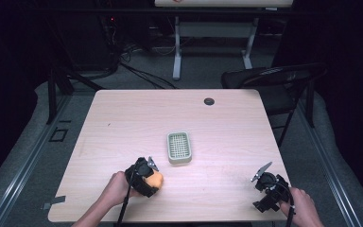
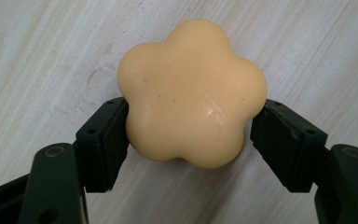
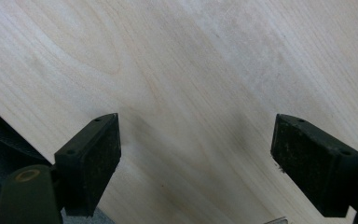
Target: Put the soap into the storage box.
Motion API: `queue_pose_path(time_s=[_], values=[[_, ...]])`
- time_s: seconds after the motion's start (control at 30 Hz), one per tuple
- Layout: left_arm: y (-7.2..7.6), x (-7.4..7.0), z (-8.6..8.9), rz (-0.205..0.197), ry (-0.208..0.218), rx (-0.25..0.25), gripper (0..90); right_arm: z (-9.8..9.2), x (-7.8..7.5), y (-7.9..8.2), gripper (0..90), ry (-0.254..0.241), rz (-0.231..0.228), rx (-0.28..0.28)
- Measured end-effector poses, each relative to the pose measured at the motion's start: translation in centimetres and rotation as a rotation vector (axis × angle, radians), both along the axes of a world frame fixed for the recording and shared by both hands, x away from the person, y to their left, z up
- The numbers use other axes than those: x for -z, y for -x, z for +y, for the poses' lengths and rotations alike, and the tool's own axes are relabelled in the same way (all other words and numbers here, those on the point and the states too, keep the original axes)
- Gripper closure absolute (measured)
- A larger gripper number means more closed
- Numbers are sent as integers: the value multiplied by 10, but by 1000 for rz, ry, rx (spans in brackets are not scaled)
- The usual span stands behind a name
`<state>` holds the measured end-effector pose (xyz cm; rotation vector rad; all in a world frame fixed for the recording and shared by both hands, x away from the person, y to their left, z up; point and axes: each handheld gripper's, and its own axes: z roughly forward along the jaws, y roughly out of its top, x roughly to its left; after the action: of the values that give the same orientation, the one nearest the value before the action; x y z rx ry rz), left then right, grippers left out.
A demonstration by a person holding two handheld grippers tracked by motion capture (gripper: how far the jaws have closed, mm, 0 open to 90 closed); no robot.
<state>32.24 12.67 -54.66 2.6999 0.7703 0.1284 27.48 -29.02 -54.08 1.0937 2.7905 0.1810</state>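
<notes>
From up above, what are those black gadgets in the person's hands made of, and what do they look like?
Each hand holds a black handheld gripper: the left gripper and the right gripper. Each carries a small grey three-cornered plate on top and trails a thin black cable toward the person. Up close, each ends in two chunky black jaws with flat, matte rubbery pads and small brass-coloured pivot rings. The forearms are bare, with no sleeves in view.

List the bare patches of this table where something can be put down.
The table is bare between the soap dish and the far edge, on both sides of it, and between the left gripper and right gripper. Crowded only where the soap sits.
</notes>
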Motion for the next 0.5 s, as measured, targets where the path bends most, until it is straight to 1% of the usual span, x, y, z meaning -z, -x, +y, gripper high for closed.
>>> queue_pose_path(time_s=[0.13,0.17,0.23,0.3,0.43,0.47,0.5], values=[[0,-2,1,-12,-2,3,314,0,0,0,155,2,1,0],[0,-2,2,-10,22,-4,382,0,1,1,155,-4,-8,10],[-2,-2,3,14,20,-3,383,0,1,1,156,-3,-6,10],[-2,-1,4,15,27,-12,381,0,0,0,155,2,3,1],[-3,0,4,13,29,-6,373,0,0,1,156,-2,-7,10],[-4,1,2,21,47,-12,336,0,0,0,155,2,2,3],[-4,1,0,10,35,-17,217,0,0,0,155,2,3,1]])
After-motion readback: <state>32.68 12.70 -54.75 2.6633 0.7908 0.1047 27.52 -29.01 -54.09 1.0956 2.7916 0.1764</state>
